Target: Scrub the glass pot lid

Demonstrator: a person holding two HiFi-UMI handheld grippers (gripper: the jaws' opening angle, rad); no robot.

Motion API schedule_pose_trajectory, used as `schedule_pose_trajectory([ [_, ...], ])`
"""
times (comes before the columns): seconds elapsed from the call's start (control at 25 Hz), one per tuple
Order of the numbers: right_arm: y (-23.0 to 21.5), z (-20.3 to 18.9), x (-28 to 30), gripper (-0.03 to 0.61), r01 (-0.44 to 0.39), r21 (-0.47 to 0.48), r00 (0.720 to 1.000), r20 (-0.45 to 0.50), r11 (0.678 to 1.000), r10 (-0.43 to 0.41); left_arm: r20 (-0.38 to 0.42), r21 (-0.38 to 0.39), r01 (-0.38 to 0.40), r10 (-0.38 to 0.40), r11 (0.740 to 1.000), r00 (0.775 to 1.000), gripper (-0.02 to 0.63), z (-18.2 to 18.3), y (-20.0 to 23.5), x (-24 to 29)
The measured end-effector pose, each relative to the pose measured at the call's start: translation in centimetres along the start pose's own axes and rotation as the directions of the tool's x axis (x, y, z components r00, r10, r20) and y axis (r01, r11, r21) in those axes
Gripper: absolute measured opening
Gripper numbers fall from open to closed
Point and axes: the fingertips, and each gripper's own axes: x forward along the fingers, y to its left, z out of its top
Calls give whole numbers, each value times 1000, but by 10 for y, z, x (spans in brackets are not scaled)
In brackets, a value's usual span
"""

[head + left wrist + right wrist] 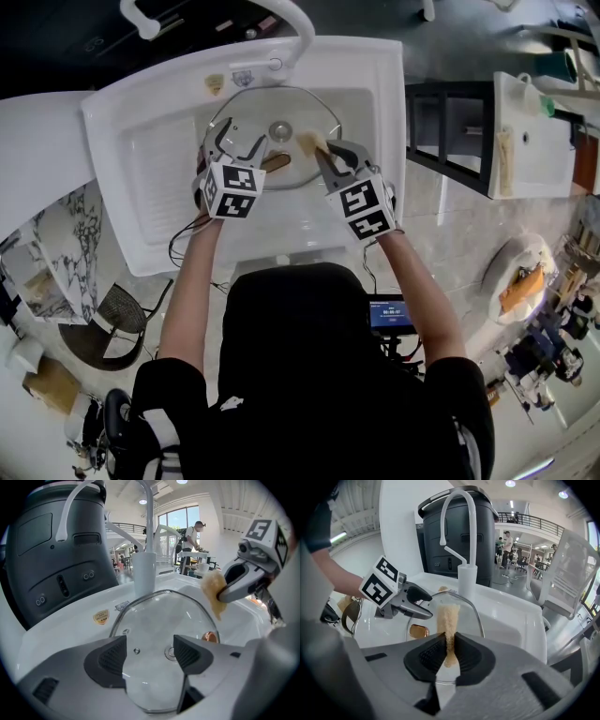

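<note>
Glass pot lid (281, 108): lies in the basin of the white sink (375, 94), below the faucet (461, 531). Left gripper (149, 653): jaws spread apart over the lid, holding nothing. Right gripper (449, 648): jaws clamped on a tan sponge (447, 616), above the lid's right part.

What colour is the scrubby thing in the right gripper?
Yellowish-tan sponge; right gripper view shows it best.

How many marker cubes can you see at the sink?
2: one black-and-white marker cube on the left gripper, over the round glass pot lid; another cube on the right gripper, whose claw pinches a tan sponge.
</note>
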Motion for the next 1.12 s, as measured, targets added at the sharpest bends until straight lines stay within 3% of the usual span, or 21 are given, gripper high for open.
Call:
schedule_pose_trajectory([
  [0.64, -29, 28, 13, 29, 53, -42, 998, 31, 998, -52, 18, -5, 14, -14, 1000, 1000, 285, -1, 1, 0],
  [1.12, -42, 32, 31, 29, 81, -94, 996, -12, 992, -83, 35, -7, 17, -17, 1000, 999, 285, 0, 2, 0],
])
